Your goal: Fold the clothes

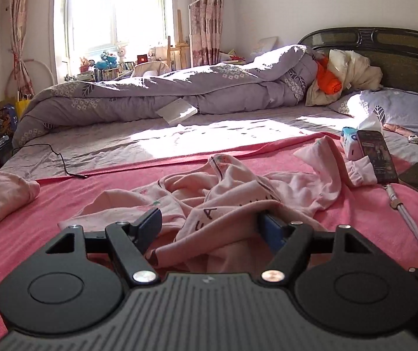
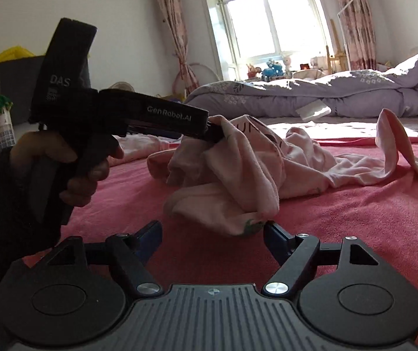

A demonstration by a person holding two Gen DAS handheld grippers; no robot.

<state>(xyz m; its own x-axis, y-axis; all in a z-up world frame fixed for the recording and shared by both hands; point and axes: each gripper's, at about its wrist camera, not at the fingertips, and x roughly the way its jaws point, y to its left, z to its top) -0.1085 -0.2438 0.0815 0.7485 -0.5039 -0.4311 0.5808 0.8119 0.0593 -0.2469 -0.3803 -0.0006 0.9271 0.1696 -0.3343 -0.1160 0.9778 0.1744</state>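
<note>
one pink blanket (image 1: 355, 219) on bed, purple duvet (image 1: 150, 93) behind, sunlit window (image 1: 112, 14).

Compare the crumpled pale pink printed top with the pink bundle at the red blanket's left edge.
The crumpled pale pink printed top sprawls in loose bunched folds, one sleeve flung out; the pink bundle sits compact. The top shows dark lettering; the bundle shows none. Both lie on the red blanket.
</note>
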